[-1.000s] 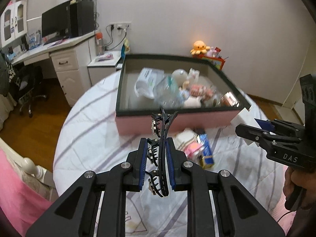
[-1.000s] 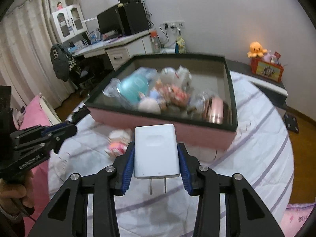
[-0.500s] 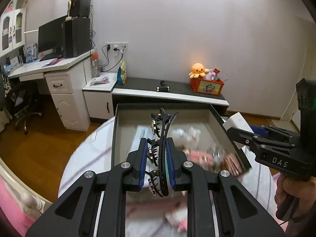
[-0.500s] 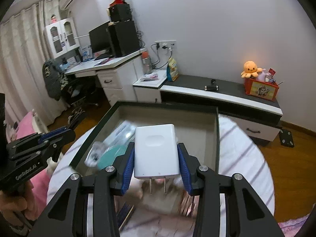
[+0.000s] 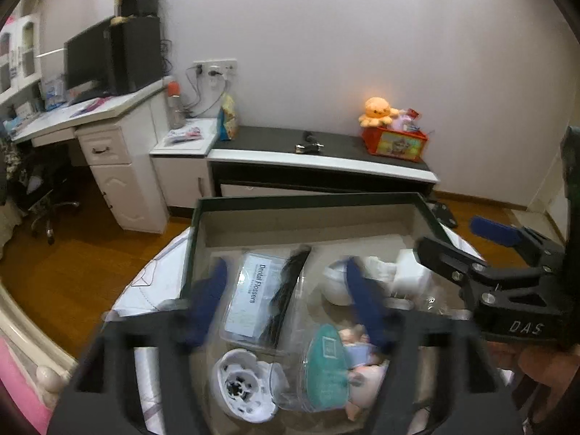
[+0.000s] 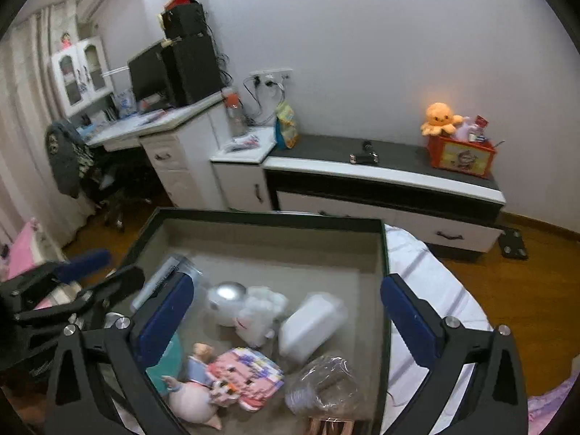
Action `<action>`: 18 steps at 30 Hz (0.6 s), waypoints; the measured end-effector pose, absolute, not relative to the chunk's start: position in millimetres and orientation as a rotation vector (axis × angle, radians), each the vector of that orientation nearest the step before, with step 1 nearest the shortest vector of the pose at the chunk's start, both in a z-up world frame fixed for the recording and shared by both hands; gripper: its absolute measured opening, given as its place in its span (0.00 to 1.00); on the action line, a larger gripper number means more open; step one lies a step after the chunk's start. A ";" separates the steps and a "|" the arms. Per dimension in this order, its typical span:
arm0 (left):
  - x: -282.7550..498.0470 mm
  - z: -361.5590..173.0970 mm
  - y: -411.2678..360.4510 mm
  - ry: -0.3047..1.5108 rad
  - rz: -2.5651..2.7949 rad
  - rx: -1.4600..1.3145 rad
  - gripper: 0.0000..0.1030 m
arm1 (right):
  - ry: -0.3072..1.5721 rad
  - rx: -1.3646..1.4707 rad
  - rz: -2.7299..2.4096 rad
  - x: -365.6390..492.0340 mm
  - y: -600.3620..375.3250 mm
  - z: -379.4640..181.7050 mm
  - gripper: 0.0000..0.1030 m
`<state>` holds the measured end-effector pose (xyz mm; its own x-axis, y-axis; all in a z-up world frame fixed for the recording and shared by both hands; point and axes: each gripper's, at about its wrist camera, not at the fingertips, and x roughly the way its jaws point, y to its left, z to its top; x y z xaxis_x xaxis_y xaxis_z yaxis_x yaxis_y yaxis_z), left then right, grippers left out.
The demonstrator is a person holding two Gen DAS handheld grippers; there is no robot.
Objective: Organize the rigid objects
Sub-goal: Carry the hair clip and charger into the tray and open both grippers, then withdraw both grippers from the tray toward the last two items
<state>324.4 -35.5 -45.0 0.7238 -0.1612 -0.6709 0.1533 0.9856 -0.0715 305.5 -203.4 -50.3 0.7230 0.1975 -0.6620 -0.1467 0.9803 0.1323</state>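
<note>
A dark-rimmed box (image 5: 308, 201) (image 6: 268, 216) sits on the round table and holds several items. My left gripper (image 5: 286, 302) is open above it, blurred. A black hair clip (image 5: 286, 297) is dropping between its fingers onto a Dental Flossers pack (image 5: 250, 297). My right gripper (image 6: 286, 320) is open over the box. A white charger (image 6: 311, 326), blurred, falls below it among a white plush (image 6: 257, 311), a pink pack (image 6: 246, 377) and a clear bag (image 6: 322, 386). The right gripper also shows in the left wrist view (image 5: 482, 250).
The table has a striped white cloth (image 6: 427, 275). Behind stand a white desk with monitor (image 5: 90, 69), a low black-and-white cabinet (image 6: 384, 177) with an orange octopus toy (image 6: 440, 117), and wooden floor (image 5: 72, 264). A white round holder (image 5: 243, 386) lies in the box.
Both grippers moved forward over the box and opened. The left let go of the black hair clip, the right let go of the white charger; both items are falling into the box.
</note>
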 end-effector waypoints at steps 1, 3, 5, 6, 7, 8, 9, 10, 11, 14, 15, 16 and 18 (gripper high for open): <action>323.3 -45.9 -33.3 0.737 -0.179 -0.023 0.78 | 0.735 0.082 0.188 303.6 -205.0 -50.7 1.00; 320.7 -46.4 -29.5 0.738 -0.184 -0.044 0.84 | 0.728 0.098 0.186 300.4 -207.9 -49.5 1.00; 316.3 -44.0 -26.4 0.719 -0.176 -0.046 0.88 | 0.733 0.110 0.184 301.7 -208.3 -48.2 1.00; 312.4 -42.3 -25.4 0.710 -0.175 -0.045 0.91 | 0.734 0.113 0.183 301.2 -208.2 -47.4 1.00; 310.3 -40.7 -24.4 0.705 -0.171 -0.043 0.94 | 0.729 0.116 0.186 299.8 -207.9 -45.6 1.00; 307.2 -38.9 -23.3 0.698 -0.163 -0.040 0.95 | 0.726 0.118 0.188 298.5 -207.8 -44.5 1.00; 303.6 -37.4 -21.5 0.690 -0.155 -0.039 0.97 | 0.725 0.121 0.190 297.0 -207.6 -43.3 1.00; 299.8 -35.5 -19.1 0.683 -0.151 -0.040 0.97 | 0.722 0.126 0.195 295.1 -207.7 -41.3 1.00; 296.7 -34.1 -17.1 0.679 -0.149 -0.044 0.98 | 0.718 0.126 0.197 294.2 -208.2 -40.0 1.00; 286.6 -29.7 -10.2 0.665 -0.139 -0.053 1.00 | 0.706 0.122 0.195 286.7 -206.4 -34.6 1.00; 283.0 -28.7 -8.7 0.663 -0.135 -0.053 1.00 | 0.703 0.120 0.193 284.3 -205.5 -32.7 1.00; 281.5 -27.1 -7.8 0.663 -0.132 -0.052 1.00 | 0.700 0.119 0.192 281.4 -204.3 -30.4 1.00; 274.5 -25.5 -5.4 0.661 -0.126 -0.050 1.00 | 0.694 0.119 0.193 276.2 -202.7 -26.8 1.00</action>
<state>274.5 -5.4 -25.5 0.7821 -0.1327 -0.6089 0.1012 0.9911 -0.0860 276.2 -202.7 -26.8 0.7519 0.2160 -0.6228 -0.1368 0.9754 0.1731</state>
